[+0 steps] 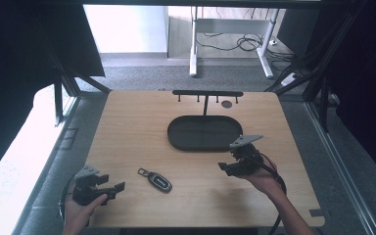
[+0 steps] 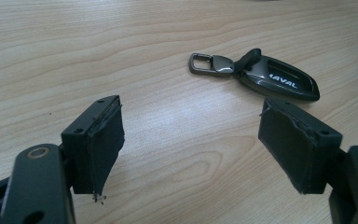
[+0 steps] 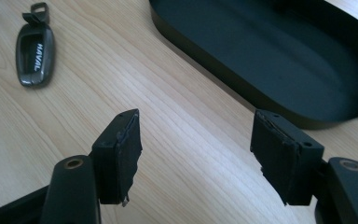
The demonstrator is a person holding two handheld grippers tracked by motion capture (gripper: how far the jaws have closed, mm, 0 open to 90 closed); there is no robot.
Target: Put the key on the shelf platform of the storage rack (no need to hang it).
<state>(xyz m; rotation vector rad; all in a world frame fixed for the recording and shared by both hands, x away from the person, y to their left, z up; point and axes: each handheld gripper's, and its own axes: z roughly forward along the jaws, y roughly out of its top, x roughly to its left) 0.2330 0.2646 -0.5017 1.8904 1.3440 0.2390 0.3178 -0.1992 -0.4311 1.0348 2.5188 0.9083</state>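
Pale wooden tabletop (image 1: 142, 127), rectangular with rounded corners, bearing all items. Black oval shallow tray (image 1: 204, 133) at centre rear, empty, with black hook rail on a short post (image 1: 207, 93) standing just behind. Left gripper (image 1: 108, 191) at near left corner, resting low over bare wood, jaws spread wide with nothing between; dark pads (image 2: 105, 140) framing empty tabletop. Right gripper (image 1: 226, 169) at right of centre, just in front of tray's near rim, jaws partly apart and holding nothing, wood alone showing between. Dark grey glossy car key fob with metal clip ring (image 1: 155, 179) lying flat on table between the two grippers, nearer the left one, well apart from tray and untouched by either; lettering legible on casing (image 2: 279, 79). Judged progress: early stage, no grasp made; approach, pick-up and placement of fob, probably into tray or onto a hook, all outstanding
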